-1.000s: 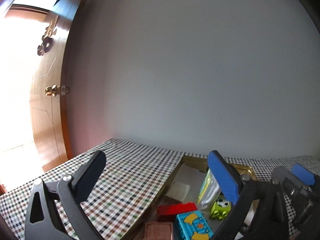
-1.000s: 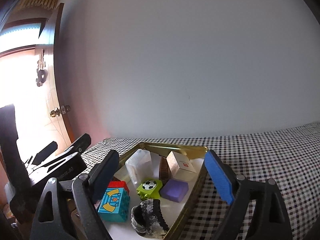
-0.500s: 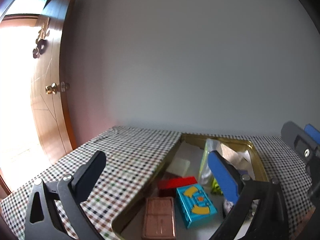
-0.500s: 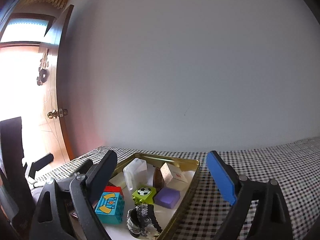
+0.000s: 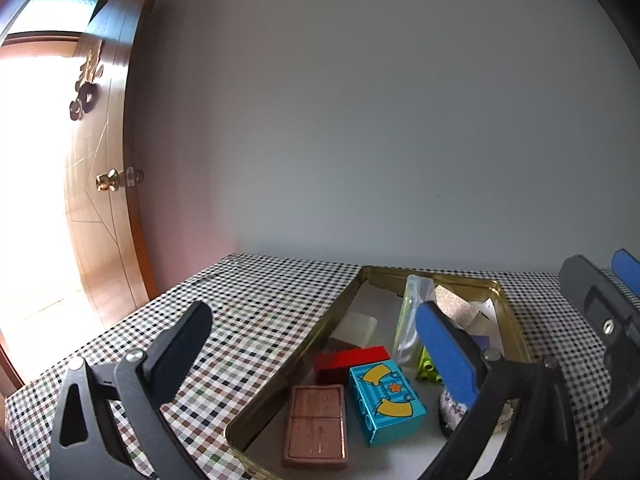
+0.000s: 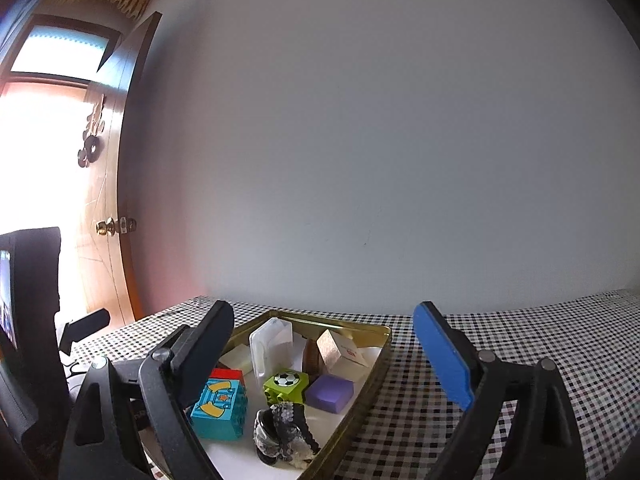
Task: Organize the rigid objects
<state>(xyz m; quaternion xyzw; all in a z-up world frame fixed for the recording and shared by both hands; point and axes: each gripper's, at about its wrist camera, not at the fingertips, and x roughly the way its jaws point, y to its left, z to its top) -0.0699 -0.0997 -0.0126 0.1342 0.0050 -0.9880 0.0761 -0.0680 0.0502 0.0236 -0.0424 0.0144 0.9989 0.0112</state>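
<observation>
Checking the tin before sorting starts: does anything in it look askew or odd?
Nothing looks damaged or spilled. The gold tin is just a jumble: the clear plastic container stands on edge, the cork-sided box sits tilted, and the teal brick lies on its side.

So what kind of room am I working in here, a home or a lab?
Most likely a home. A wooden door with a brass knob stands open at the left, the table wears a checkered tablecloth, and a gold tin tray holds toy bricks and small household odds and ends.

Checked cloth [image 5: 256, 312]; gold tin [image 5: 508, 312]; teal brick [image 5: 386, 404].
</observation>
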